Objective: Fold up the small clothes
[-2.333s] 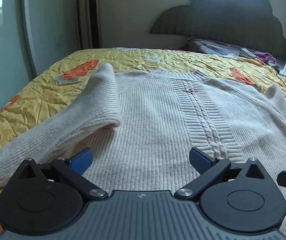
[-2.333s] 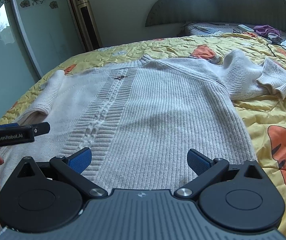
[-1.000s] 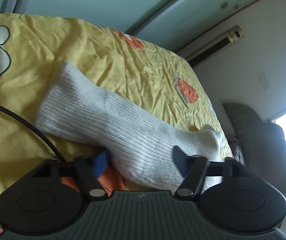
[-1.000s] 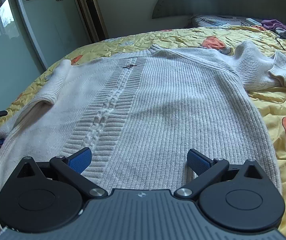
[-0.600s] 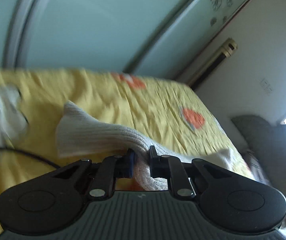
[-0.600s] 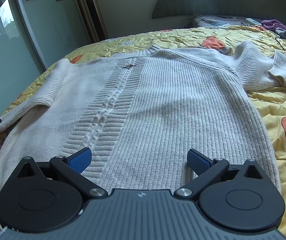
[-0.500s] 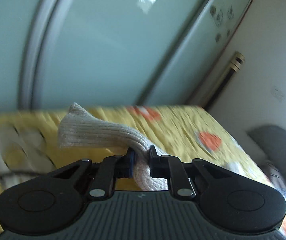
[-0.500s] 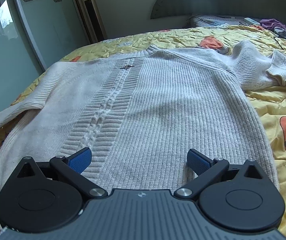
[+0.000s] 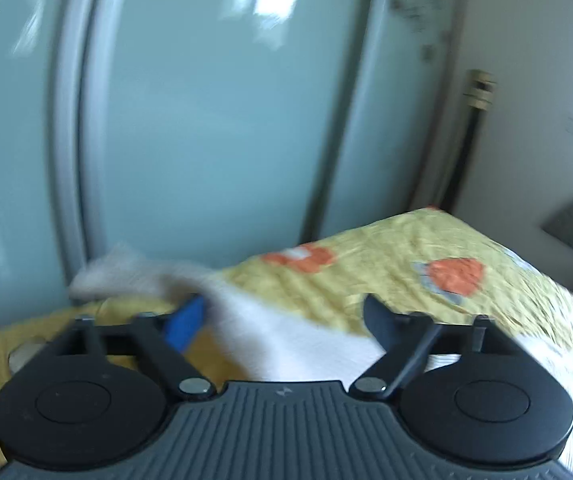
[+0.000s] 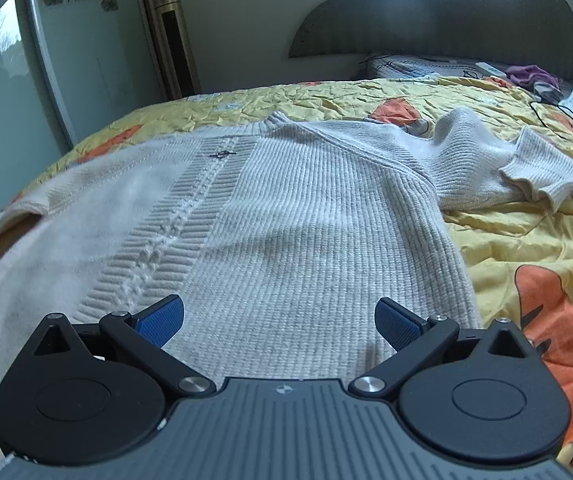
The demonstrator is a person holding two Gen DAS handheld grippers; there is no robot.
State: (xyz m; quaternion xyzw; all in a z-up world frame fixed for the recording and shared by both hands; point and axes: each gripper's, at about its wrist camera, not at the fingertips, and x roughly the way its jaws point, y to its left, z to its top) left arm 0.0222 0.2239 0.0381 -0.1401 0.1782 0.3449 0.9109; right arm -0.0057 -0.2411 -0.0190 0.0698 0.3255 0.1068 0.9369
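A cream knitted sweater (image 10: 286, 224) lies spread on a yellow bedspread (image 10: 526, 240), its cable strip running up the middle. Its right sleeve (image 10: 506, 164) is bunched at the far right. My right gripper (image 10: 278, 320) hovers open over the sweater's lower hem, nothing between its fingers. In the left wrist view the sweater's left sleeve (image 9: 286, 336) passes, blurred, between the jaws of my left gripper (image 9: 282, 316). Those jaws are opening wide and the pads stand apart from the sleeve. The cuff (image 9: 106, 272) droops to the left, past the blue pad.
Pale green sliding glass doors (image 9: 206, 120) stand close behind the bed's left edge. A tall standing air conditioner (image 10: 174, 40) is in the corner. A dark headboard (image 10: 446, 12), pillows and a black cable (image 10: 558, 116) lie at the far end of the bed.
The left gripper, shut on the sleeve half a second ago, has opened wide and let it go while lifting and rolling. The sleeve is stretched out to the left. The right gripper has stayed put.
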